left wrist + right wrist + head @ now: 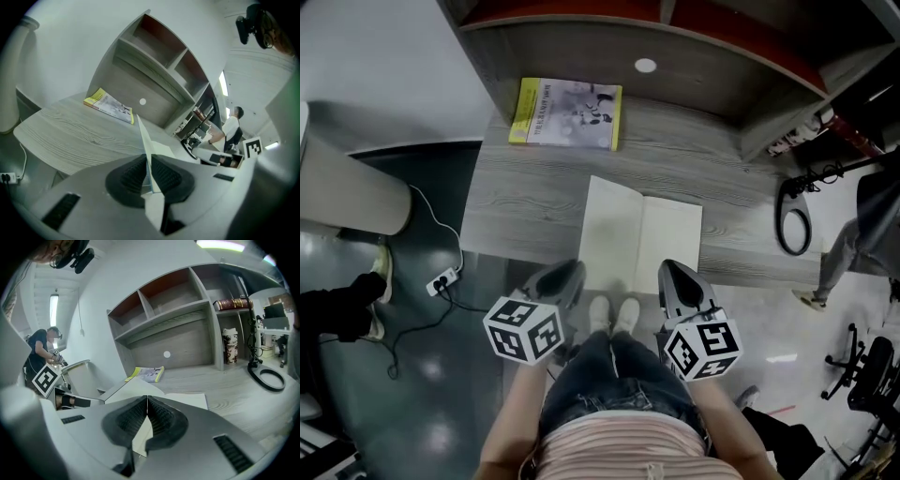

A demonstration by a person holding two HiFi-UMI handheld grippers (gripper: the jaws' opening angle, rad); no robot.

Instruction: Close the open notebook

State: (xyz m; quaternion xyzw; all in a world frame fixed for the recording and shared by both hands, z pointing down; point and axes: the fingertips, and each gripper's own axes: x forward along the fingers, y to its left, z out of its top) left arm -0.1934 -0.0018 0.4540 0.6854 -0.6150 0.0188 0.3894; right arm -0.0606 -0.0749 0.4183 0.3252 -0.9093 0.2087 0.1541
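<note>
The open notebook (642, 234) lies on the grey wooden desk (525, 197), blank pages up, near the front edge. My left gripper (567, 272) is at the near edge of the left page. In the left gripper view the gripper (149, 173) is shut on that leaf of the notebook (144, 138), which stands up edge-on between the pads. My right gripper (673, 272) sits at the near edge of the right page. In the right gripper view its (147, 416) pads meet with nothing seen between them, and the right page (187, 399) lies flat beyond.
A yellow-edged book (567, 112) lies at the back left of the desk, under the shelf unit (675, 37). A black cable loop (792, 220) hangs at the desk's right end. The person's legs and shoes are below the front edge. A power strip (442, 279) lies on the floor to the left.
</note>
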